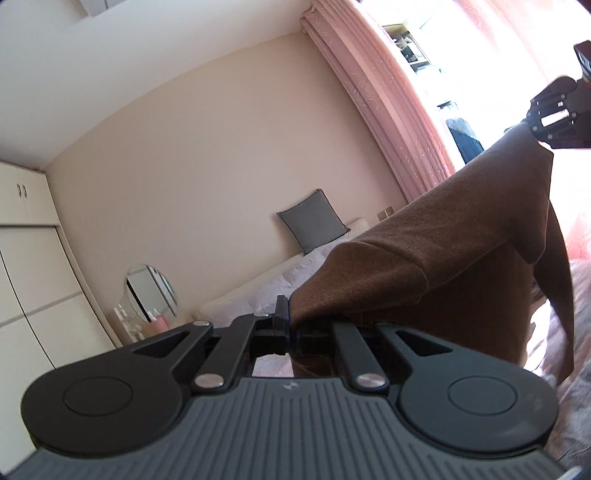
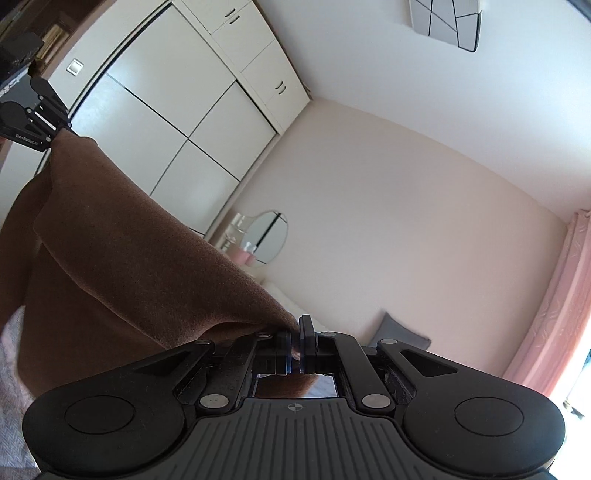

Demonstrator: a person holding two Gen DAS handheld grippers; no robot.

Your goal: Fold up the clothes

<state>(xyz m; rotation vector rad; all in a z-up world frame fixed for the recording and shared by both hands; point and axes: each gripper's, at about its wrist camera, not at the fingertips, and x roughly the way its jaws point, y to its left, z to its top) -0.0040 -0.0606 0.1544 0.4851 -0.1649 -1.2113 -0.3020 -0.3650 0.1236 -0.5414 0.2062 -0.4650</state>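
Holding a brown cloth point(image 1: 461, 258) up in the air, both ends pinched. Left gripper point(image 1: 290, 332) squeezed tight on one corner, fingers point(image 1: 281, 321) pressed together with the brown edge caught between. Right gripper point(image 2: 294, 345) squeezed tight too, fingers point(image 2: 306, 332) nearly touching, a bit of brown fuzz stuck in the thin gap. Stretched between the two, sagging a little in the middle, the rest hanging down below. Seen also from the left camera: right gripper point(image 1: 554, 114) high at the far end of the cloth point(image 2: 122, 251). Seen from the right camera: left gripper point(image 2: 37, 118) high at the other end. Lifted above a bed point(image 1: 266, 291) with a pale, wrinkly cover. Rested against the wall at the head of the bed: a grey pillow point(image 1: 312, 219). Stood beside the bed: a round mirror point(image 1: 151, 291) with small pink things near it. Lined up along one wall: white closet doors point(image 2: 173, 118). Hung by the bright window: pink curtains point(image 1: 388, 99). Fixed to the ceiling: a flat lamp point(image 2: 445, 22) with dark lines.
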